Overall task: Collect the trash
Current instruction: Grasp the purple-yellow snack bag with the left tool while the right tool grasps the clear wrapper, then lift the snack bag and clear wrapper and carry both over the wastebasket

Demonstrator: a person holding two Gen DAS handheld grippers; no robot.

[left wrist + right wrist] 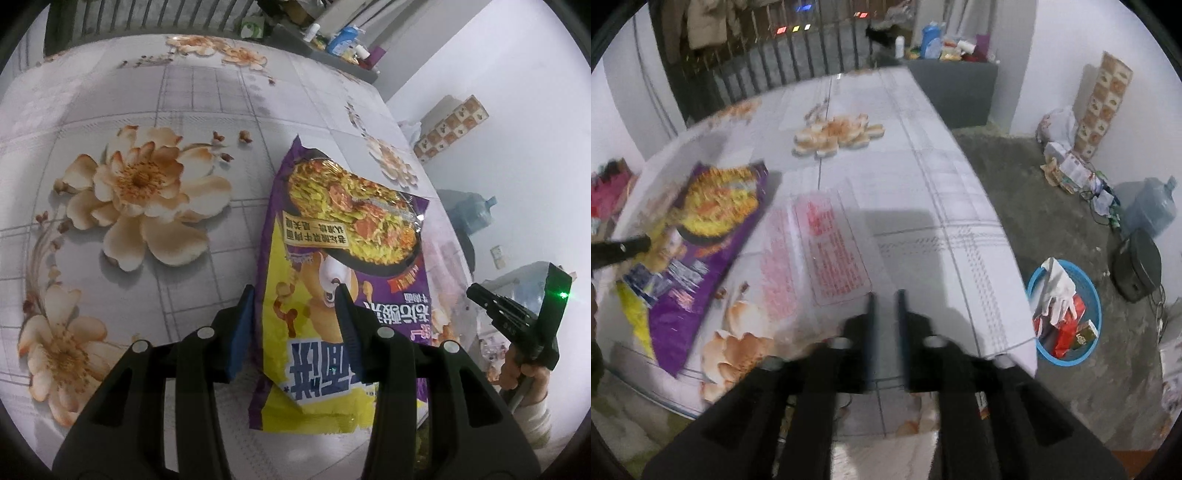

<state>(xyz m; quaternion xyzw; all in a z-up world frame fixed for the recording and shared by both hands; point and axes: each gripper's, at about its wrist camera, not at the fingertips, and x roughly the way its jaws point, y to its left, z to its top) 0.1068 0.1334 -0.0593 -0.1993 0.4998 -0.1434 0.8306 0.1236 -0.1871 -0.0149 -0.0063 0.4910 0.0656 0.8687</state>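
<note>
Both grippers' fingers apart: left [295, 295] straddles noodle packet [343, 229] near table edge [424, 166].

The noodle bag [343, 258] is glossy printed plastic film, creased, catching glare. The table [147, 92] wears a smooth, faintly shiny flowered cloth. A clear plastic wrapper [827, 251] with red print lies limp and crinkled. The floor [1015, 206] is rough, mottled concrete. The basin [1095, 295] is smooth blue plastic.

Right wrist view motion-blurred: print on the clear wrapper [827, 247] unreadable. Left tool [295, 295] covers the noodle packet's [343, 236] lower print.
</note>
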